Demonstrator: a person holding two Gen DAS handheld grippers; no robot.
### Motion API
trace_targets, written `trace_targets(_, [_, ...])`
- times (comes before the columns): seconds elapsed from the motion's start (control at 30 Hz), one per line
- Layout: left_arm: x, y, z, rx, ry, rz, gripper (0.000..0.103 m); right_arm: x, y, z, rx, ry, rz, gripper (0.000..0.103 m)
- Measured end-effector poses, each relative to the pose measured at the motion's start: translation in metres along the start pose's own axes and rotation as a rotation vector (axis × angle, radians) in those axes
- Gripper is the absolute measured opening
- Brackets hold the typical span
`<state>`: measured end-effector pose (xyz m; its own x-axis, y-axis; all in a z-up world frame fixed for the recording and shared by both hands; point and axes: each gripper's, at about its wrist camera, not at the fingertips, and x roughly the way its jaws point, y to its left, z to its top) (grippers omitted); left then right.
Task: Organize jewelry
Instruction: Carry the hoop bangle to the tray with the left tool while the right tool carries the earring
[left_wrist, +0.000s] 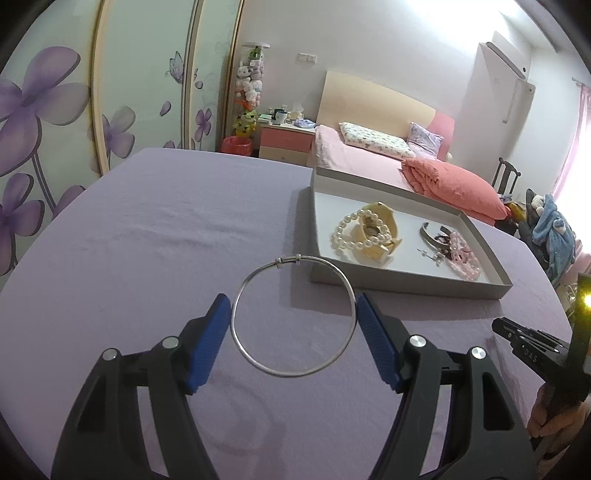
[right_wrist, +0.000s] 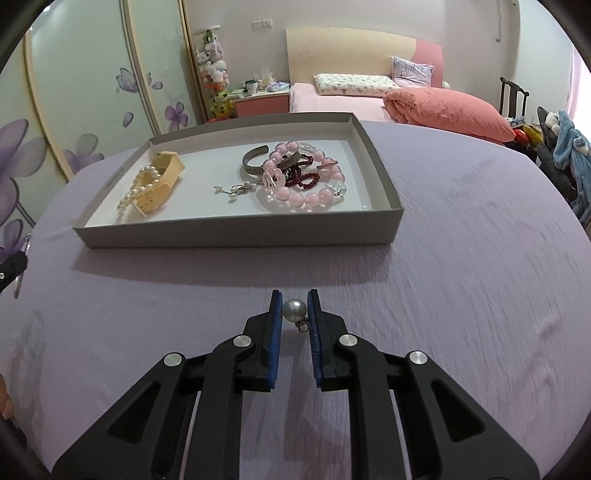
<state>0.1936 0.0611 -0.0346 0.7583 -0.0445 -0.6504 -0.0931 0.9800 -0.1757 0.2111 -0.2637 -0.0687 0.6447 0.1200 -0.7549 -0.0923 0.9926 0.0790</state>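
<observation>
left gripper (left_wrist: 293, 314) clamps thin silver bangle (left_wrist: 291, 317) across its width between both pads. right gripper (right_wrist: 294, 314) pinches grey pearl pendant (right_wrist: 294, 309) at fingertips; grey tray (right_wrist: 236, 236) ahead.

Right gripper (left_wrist: 532, 341) cut off by frame edge right of grey tray (left_wrist: 406, 286). Small earrings (right_wrist: 232, 190) inside tray too tiny to make out. Nightstand clutter (left_wrist: 284, 118) beyond tray indistinct.

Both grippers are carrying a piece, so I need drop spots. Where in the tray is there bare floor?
In the tray, bare floor lies between the yellow watch with its pearls and the pink bead bracelet pile, and along the front wall. The right half is crowded with bracelets, a silver cuff and dark red beads.
</observation>
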Motion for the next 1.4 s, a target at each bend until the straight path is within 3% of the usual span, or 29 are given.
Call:
trace_targets(0.43, [-0.013, -0.006, -0.008, 0.007, -0.003, -0.014, 0.069, -0.022, -0.001, -0.009, 0.020, -0.046, 0.033, 0.015])
trace_targets(0.83, [-0.063, -0.019, -0.031, 0.036, -0.179, -0.080, 0.069, -0.100, -0.001, -0.023, 0.027, -0.353, 0.112, 0.015])
trace_targets(1.03, [-0.085, -0.027, -0.035, 0.058, -0.262, -0.097, 0.069, -0.121, 0.002, -0.026, 0.016, -0.460, 0.125, 0.015])
trace_targets(1.4, [-0.100, -0.035, -0.031, 0.066, -0.316, -0.112, 0.069, -0.132, 0.003, -0.027, 0.019, -0.523, 0.129, 0.015])
